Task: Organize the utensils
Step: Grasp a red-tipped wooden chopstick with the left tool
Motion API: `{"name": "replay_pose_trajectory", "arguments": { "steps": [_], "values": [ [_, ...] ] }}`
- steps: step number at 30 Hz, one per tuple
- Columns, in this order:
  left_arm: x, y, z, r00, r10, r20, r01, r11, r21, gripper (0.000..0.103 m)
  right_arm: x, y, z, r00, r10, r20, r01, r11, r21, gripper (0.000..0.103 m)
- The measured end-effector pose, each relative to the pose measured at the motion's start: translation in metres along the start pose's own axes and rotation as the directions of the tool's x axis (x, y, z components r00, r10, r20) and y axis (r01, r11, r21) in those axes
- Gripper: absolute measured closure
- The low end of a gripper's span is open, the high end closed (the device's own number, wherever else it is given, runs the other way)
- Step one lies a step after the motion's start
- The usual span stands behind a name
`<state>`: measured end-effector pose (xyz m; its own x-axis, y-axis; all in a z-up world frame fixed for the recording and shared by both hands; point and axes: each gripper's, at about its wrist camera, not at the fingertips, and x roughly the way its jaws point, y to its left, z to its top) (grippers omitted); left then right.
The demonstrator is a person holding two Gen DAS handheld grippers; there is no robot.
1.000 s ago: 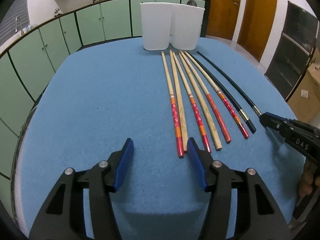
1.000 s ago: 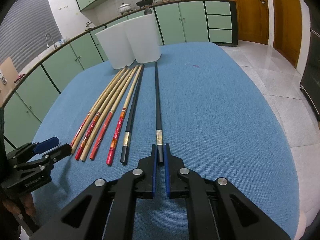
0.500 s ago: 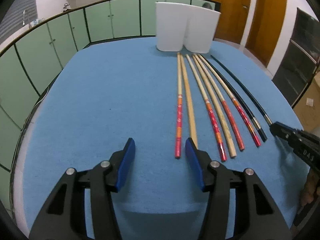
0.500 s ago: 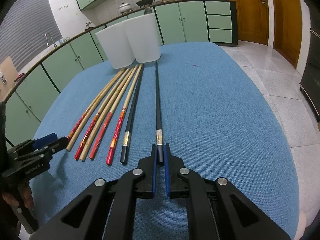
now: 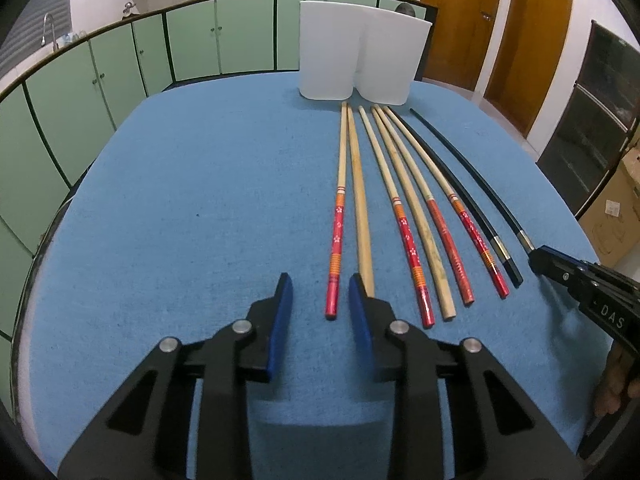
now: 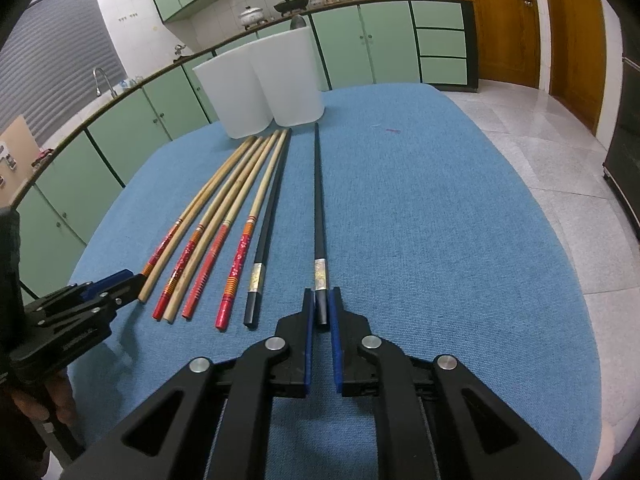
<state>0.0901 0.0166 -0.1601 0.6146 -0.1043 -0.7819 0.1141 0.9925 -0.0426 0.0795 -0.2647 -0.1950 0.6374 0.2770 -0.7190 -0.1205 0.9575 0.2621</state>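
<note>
Pickup stage of sorting 8 chopsticks on a blue table point(image 5: 200, 184) below 2 white bins point(image 5: 326, 52) at its far edge. The left gripper point(image 5: 320, 300), jaws closing, straddles the end of the outermost red chopstick point(image 5: 338, 236) without pressing it yet. The right gripper point(image 6: 321, 312) is clamped on the end of a black chopstick point(image 6: 319, 200). Next, probably, finishing the left pinch, then lifting both sticks toward the bins.

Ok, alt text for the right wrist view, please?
The right gripper is shut on the butt of a black chopstick lying on the blue tablecloth. Left of it lie six more chopsticks; two white containers stand behind.
</note>
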Motion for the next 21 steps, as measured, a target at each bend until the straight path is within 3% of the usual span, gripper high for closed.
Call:
{"name": "replay_pose_trajectory", "arguments": {
  "steps": [11,21],
  "values": [
    [0.0,0.001,0.0,1.0,0.013,0.002,-0.013,1.0,-0.007,0.076,0.001,0.01,-0.001,1.0,0.011,-0.011,-0.011,0.999,-0.049,0.091],
    [0.001,0.003,0.0,1.0,0.009,0.004,-0.009,1.0,-0.016,0.074,0.0,0.017,-0.002,1.0,0.012,-0.014,-0.013,0.996,-0.084,0.082]
  ]
}}
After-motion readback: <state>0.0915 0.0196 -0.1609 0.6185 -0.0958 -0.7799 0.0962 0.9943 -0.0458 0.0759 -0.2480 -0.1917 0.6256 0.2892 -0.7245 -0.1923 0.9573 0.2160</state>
